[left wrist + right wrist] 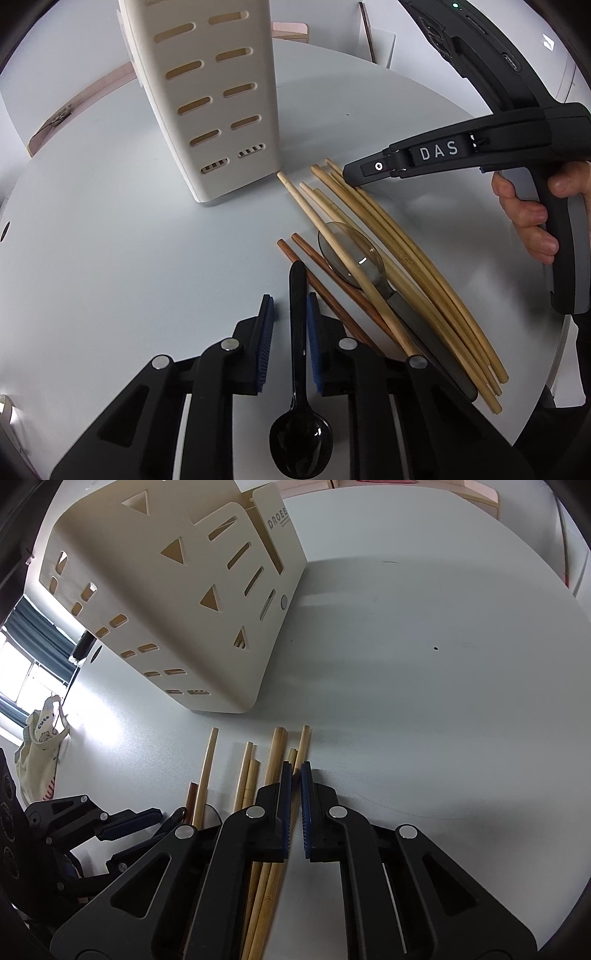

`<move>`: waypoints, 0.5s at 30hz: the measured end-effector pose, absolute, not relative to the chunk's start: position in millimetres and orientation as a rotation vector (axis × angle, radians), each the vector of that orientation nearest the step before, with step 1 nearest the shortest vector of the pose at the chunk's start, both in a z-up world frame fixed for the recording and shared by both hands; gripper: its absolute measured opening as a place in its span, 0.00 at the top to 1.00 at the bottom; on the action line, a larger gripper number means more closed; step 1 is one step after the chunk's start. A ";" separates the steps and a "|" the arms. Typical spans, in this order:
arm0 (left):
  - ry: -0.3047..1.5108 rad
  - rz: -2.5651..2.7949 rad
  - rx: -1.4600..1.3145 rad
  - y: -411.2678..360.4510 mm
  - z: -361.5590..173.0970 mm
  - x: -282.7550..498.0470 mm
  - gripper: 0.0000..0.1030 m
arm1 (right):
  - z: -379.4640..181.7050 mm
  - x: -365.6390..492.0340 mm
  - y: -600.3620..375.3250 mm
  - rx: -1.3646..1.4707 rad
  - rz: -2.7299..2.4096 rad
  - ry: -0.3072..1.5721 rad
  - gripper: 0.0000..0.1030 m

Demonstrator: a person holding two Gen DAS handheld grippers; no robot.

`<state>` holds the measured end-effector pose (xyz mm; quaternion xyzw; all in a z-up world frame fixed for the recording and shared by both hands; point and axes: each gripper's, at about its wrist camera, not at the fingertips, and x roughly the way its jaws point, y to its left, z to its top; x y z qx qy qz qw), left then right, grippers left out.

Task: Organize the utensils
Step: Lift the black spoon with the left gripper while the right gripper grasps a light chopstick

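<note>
A black plastic spoon (298, 417) lies on the white round table (110, 240), its handle between the fingers of my left gripper (290, 306), which is open around it. A pile of light bamboo chopsticks (388, 258), two dark brown chopsticks (325, 291) and a grey metal spoon (354, 258) lies to the right. A cream slotted utensil holder (214, 99) stands behind. My right gripper (295, 775) hovers over the chopstick tips (275, 753), its jaws narrowly apart around one bamboo chopstick (303, 744). The holder also shows in the right wrist view (177, 602).
The right gripper's body and the hand holding it (524, 218) sit above the pile's right side. The table edge (554, 369) curves close on the right. A cloth bag (40, 746) hangs at the far left.
</note>
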<state>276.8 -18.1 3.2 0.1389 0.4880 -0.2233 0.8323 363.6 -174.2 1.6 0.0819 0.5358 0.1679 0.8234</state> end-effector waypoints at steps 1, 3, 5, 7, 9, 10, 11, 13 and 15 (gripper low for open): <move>1.034 -0.470 0.294 -17.7 3.2 276.9 0.86 | 1.4 364.2 -174.9 0.175 0.357 1.142 0.96; 1.034 -0.463 0.288 -15.9 2.8 278.0 0.90 | 1.7 365.6 -175.2 0.174 0.357 1.151 0.96; 1.037 -0.458 0.274 -14.2 2.7 280.8 0.91 | 2.2 367.6 -174.9 0.169 0.352 1.162 0.96; 1.039 -0.450 0.269 -13.8 2.3 281.2 0.91 | 2.9 369.6 -172.7 0.148 0.342 1.175 0.95; 1.040 -0.440 0.273 -15.2 2.1 281.2 0.91 | 4.5 370.2 -168.0 0.112 0.328 1.185 0.95; 1.040 -0.434 0.278 -16.3 1.9 280.7 0.91 | 5.3 370.5 -164.8 0.088 0.320 1.188 0.96; 1.041 -0.428 0.285 -18.0 2.2 280.2 0.91 | 6.1 370.5 -161.4 0.064 0.311 1.188 0.96; 1.042 -0.418 0.295 -23.0 1.5 280.3 0.91 | 7.3 369.9 -155.3 0.019 0.292 1.190 0.96; 1.046 -0.408 0.297 -28.8 2.1 285.2 0.91 | 7.8 369.3 -152.5 -0.002 0.277 1.190 0.96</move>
